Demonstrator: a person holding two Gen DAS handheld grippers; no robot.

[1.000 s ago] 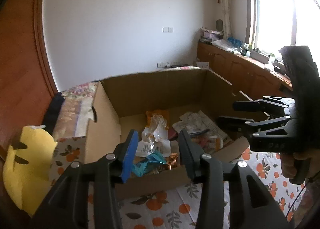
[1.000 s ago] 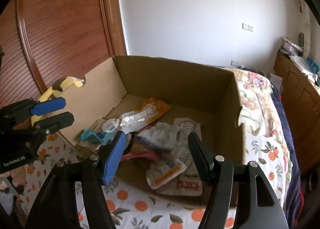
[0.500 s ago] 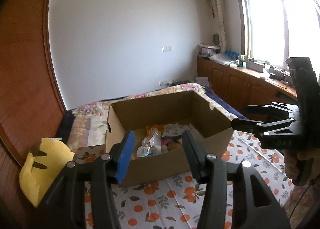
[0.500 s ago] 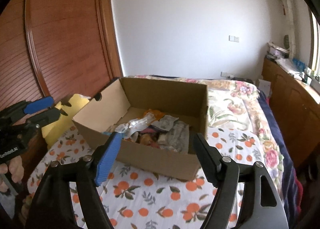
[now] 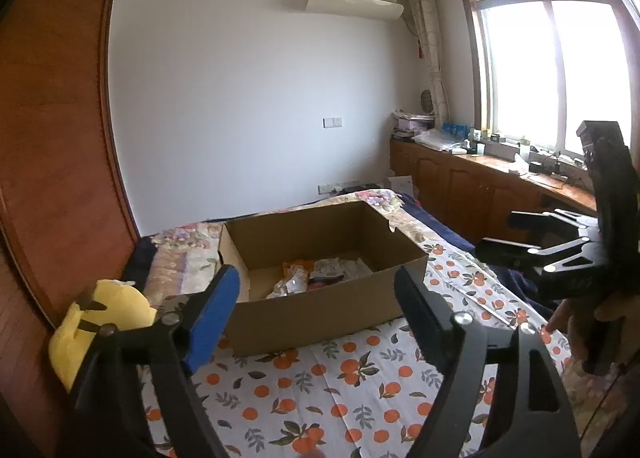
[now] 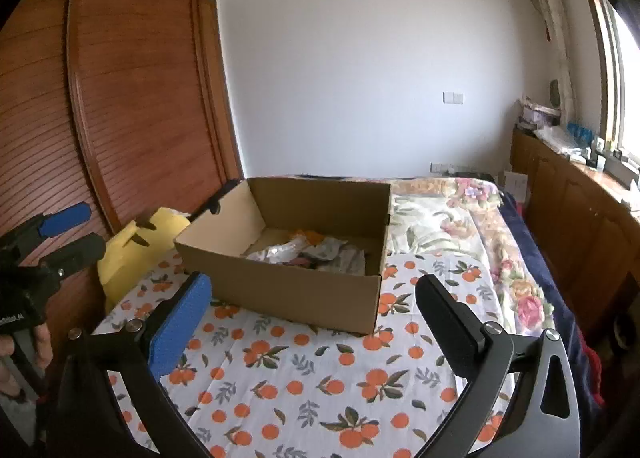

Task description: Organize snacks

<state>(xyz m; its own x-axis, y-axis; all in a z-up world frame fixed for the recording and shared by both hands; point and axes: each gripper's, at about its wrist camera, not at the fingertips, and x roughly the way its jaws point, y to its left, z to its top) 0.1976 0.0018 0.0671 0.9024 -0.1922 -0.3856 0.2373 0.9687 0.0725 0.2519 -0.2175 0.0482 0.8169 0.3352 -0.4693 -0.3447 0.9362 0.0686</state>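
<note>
An open cardboard box (image 5: 320, 310) stands on the bed and holds several snack packets (image 5: 316, 276). It also shows in the right wrist view (image 6: 296, 294), with the packets (image 6: 316, 252) inside. My left gripper (image 5: 316, 308) is open and empty, held back from the box's near side. My right gripper (image 6: 316, 316) is open and empty, also well back from the box. Each gripper shows in the other's view: the right one (image 5: 524, 236) at the right edge, the left one (image 6: 68, 230) at the left edge.
An orange-print cloth (image 6: 320, 378) covers the near bed, floral bedding (image 6: 448, 214) lies beyond. A yellow plush toy (image 5: 100, 318) sits left of the box, against a wooden wardrobe (image 6: 120, 98). Wooden cabinets (image 5: 460, 186) run under the window at right.
Both grippers have pulled up and back from right over the box, which now looks small and far. Both jaws have opened wider. Nothing was picked up.
</note>
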